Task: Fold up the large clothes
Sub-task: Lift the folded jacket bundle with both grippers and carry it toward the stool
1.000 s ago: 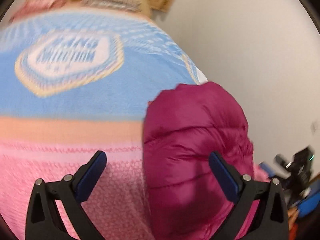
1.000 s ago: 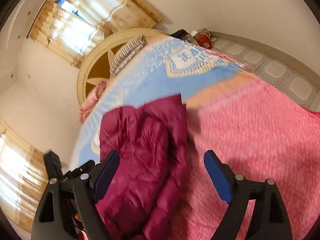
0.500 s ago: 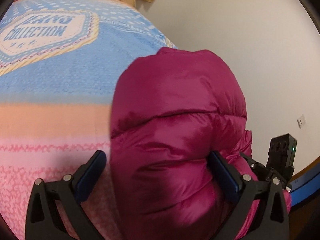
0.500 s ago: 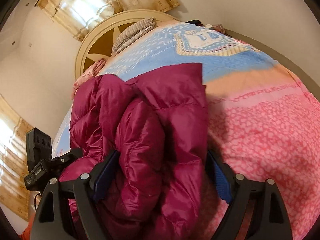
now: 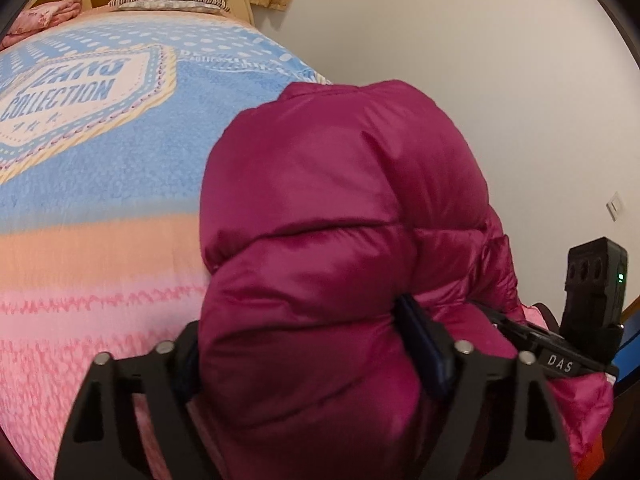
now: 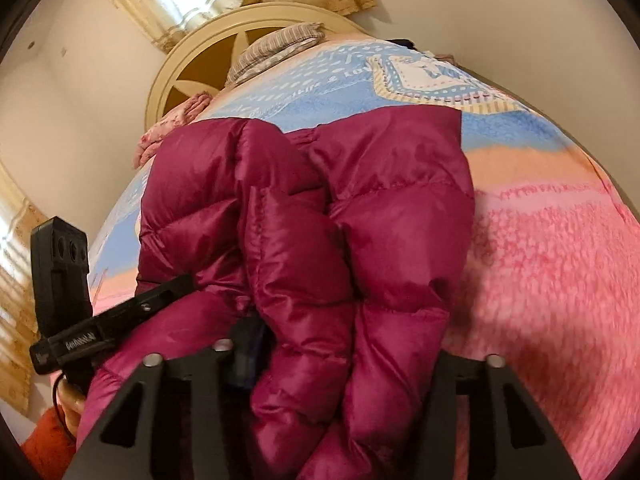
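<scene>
The magenta puffer jacket (image 5: 344,216) lay bunched on the bed's blue, orange and pink blanket (image 5: 100,184), near its edge. The left gripper (image 5: 304,364) was clamped on a thick fold of it, and the right gripper (image 6: 340,344) pinched another fold. A striped pillow (image 6: 276,46) rested against the round headboard (image 6: 180,64).

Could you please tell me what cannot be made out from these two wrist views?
- Left wrist view: the left hand-held gripper has its fingertips buried in the magenta puffer jacket.
- Right wrist view: the right hand-held gripper has its right finger hidden by jacket folds.
- Both views: the jacket's near end is cut off by the bottom edge.
</scene>
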`<move>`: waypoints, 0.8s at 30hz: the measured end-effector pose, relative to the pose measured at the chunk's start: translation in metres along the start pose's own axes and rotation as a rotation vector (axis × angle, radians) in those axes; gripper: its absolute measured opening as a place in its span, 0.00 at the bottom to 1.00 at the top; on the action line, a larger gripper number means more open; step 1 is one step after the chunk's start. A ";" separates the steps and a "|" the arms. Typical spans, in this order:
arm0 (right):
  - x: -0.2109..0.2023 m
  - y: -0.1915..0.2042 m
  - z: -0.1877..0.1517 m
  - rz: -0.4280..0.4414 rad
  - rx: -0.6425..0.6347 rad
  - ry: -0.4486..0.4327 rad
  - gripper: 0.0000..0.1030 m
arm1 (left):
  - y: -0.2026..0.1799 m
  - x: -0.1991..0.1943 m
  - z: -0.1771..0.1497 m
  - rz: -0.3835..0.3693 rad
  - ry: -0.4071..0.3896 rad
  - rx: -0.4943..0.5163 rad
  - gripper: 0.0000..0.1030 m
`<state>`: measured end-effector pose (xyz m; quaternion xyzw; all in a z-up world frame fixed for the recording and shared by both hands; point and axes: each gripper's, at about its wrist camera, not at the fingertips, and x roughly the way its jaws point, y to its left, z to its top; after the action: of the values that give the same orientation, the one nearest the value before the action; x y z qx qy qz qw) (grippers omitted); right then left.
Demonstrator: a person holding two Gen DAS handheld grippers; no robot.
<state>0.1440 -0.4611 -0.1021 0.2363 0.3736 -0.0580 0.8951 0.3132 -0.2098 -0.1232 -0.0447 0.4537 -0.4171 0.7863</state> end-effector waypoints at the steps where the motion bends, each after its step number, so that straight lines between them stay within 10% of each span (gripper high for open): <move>1: -0.004 0.004 -0.003 -0.010 0.000 -0.003 0.36 | 0.001 -0.002 -0.002 -0.009 0.007 -0.014 0.77; 24: -0.187 -0.024 -0.117 0.069 0.230 -0.169 0.26 | -0.139 -0.050 -0.091 -0.062 0.107 0.106 0.72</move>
<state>-0.0711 -0.4409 -0.0522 0.3440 0.2794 -0.0894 0.8919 0.1469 -0.2368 -0.0804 0.0055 0.4707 -0.4667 0.7487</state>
